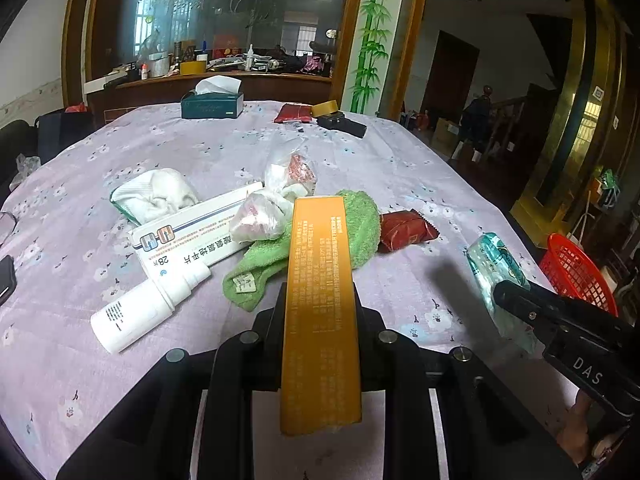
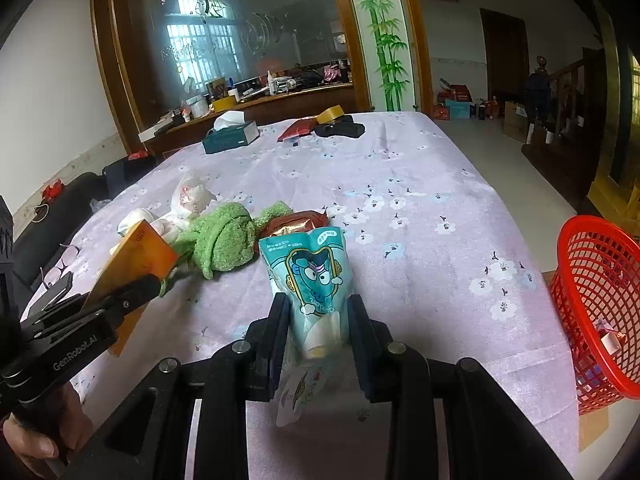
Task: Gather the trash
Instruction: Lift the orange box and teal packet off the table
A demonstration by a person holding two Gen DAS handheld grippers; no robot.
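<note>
My left gripper (image 1: pixel 320 304) is shut on a long orange box (image 1: pixel 318 280), held above the table; the same orange box (image 2: pixel 132 256) shows at the left of the right wrist view. My right gripper (image 2: pixel 318 312) is shut on a teal snack packet (image 2: pixel 310 276) printed with a cartoon face; that teal packet (image 1: pixel 498 276) also appears at the right of the left wrist view. A red mesh basket (image 2: pixel 600 308) stands off the table's right edge with some scraps inside. On the cloth lie a green towel (image 1: pixel 360 220), a red wrapper (image 1: pixel 406 230), crumpled plastic bags (image 1: pixel 264 216), a white medicine box (image 1: pixel 192 232) and a white bottle (image 1: pixel 136 312).
The table wears a lilac flowered cloth (image 2: pixel 420 208). At its far end stand a tissue box (image 1: pixel 212 104), a tape roll (image 1: pixel 325 109), a red pouch (image 1: pixel 292 113) and a black device (image 1: pixel 344 124). A crumpled white mask (image 1: pixel 160 196) lies left. Glasses (image 2: pixel 64 264) rest near the left edge.
</note>
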